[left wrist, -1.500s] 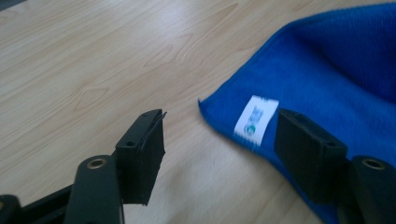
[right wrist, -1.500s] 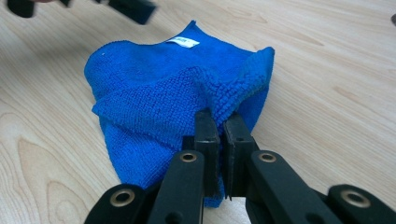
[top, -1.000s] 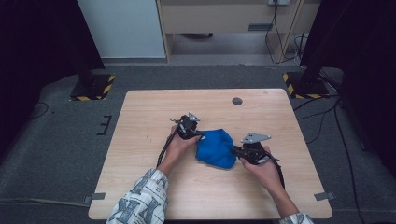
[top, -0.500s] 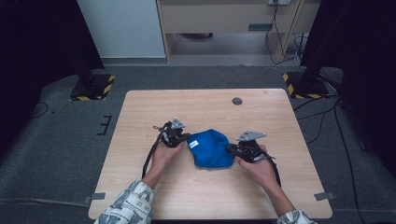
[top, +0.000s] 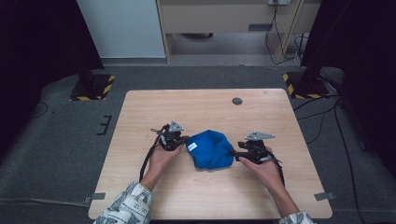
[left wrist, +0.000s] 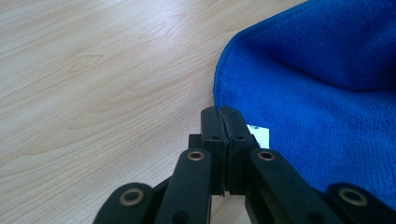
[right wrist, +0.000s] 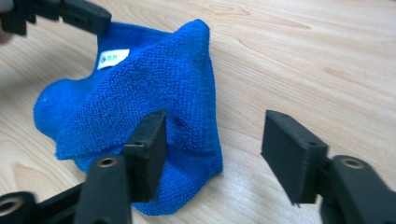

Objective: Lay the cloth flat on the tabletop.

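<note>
Left gripper [top: 183, 140] jaws are pressed together on the left edge of the blue microfibre terry cloth [top: 211, 148]; in the left gripper view [left wrist: 225, 114] the tips meet on the hem, just beside the small white sewn-in label [left wrist: 259, 135]. Right gripper [top: 235, 152] jaws stand apart and have just been opening; in the right gripper view [right wrist: 212, 140] the lower corner of the cloth lies in front of the gap, pads not pressing on it.

Cloth: bunched, folded over itself into a soft peak with a ridge running down toward the right gripper, edges hemmed, loop texture clear up close. It rests on the table between both grippers, slightly below table centre as the high view shows it. Label faces up near the left gripper's tips [right wrist: 113, 58].

Around the cloth: a black cable [top: 148, 158] trails from the left gripper toward the table's near edge; grey three-cornered plate [top: 259, 136] sits on top of the right gripper. Person's hands hold both tools, patterned sleeve [top: 128, 205] on the left arm. A small dark round disc [top: 237, 101] lies well beyond the cloth, near the far edge. Nothing sits between the cloth and either tool.

Surface: light wood-grain rectangular table [top: 196, 105]. Beyond it, grey carpet floor, black stands on yellow-black striped bases [top: 93, 88] left and right of the table, beige cabinet [top: 224, 18] at the back, cables on the floor to the right.
</note>
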A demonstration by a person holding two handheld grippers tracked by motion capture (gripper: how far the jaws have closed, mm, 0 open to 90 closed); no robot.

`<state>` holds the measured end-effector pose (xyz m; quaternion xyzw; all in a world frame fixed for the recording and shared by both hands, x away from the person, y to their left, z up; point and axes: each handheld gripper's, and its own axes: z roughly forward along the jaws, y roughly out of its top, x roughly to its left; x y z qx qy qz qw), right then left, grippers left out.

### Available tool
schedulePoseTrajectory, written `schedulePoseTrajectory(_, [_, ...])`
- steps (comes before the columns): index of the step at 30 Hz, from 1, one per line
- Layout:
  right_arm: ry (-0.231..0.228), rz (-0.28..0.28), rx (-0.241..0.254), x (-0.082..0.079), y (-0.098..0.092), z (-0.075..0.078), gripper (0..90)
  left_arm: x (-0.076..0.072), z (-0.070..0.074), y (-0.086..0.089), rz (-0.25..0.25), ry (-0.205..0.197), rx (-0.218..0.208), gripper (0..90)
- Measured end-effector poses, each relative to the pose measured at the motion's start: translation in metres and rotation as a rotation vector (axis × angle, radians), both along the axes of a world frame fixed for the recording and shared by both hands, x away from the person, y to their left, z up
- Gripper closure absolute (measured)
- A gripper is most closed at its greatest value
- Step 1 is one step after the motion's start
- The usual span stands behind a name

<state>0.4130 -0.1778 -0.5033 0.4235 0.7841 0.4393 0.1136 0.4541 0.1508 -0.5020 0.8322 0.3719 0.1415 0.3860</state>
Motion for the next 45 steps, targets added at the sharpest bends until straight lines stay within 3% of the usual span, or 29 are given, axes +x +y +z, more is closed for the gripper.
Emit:
schedulePoseTrajectory(1, [0.001,-0.003,0.011,0.000,-0.002,0.001,39.9,0.000,0.000,-0.001,0.000,0.002,0.000,88.9])
schedulePoseTrajectory(5, [-0.047,-0.002,0.068,-0.002,-0.006,0.008,58.4,-0.001,-0.001,-0.003,-0.006,0.001,0.003,88.9])
schedulePoseTrajectory(10, [-0.065,-0.042,0.050,-0.001,-0.007,0.010,68.5,-0.003,-0.001,-0.006,-0.012,0.000,0.004,88.9])
schedulePoseTrajectory(14, [-0.042,-0.069,0.041,0.004,-0.004,0.003,66.1,-0.004,-0.002,-0.009,-0.019,-0.001,0.006,88.9])
schedulePoseTrajectory(17, [-0.019,-0.057,0.043,0.005,0.005,-0.001,60.5,-0.005,-0.001,-0.010,-0.024,-0.005,0.005,88.9])
schedulePoseTrajectory(24, [-0.021,0.053,-0.054,-0.003,0.032,-0.010,47.7,-0.007,0.000,-0.013,-0.035,-0.010,0.015,88.9])
schedulePoseTrajectory(33, [-0.067,0.120,-0.034,-0.013,0.047,-0.007,46.3,-0.007,0.001,-0.013,-0.032,-0.017,0.017,89.0])
schedulePoseTrajectory(38, [-0.094,0.117,-0.013,-0.016,0.048,-0.001,50.3,-0.008,0.003,-0.012,-0.027,-0.023,0.011,88.9])
schedulePoseTrajectory(45, [-0.106,0.068,0.016,-0.016,0.038,0.006,60.5,-0.008,0.003,-0.011,-0.024,-0.026,0.011,88.9])
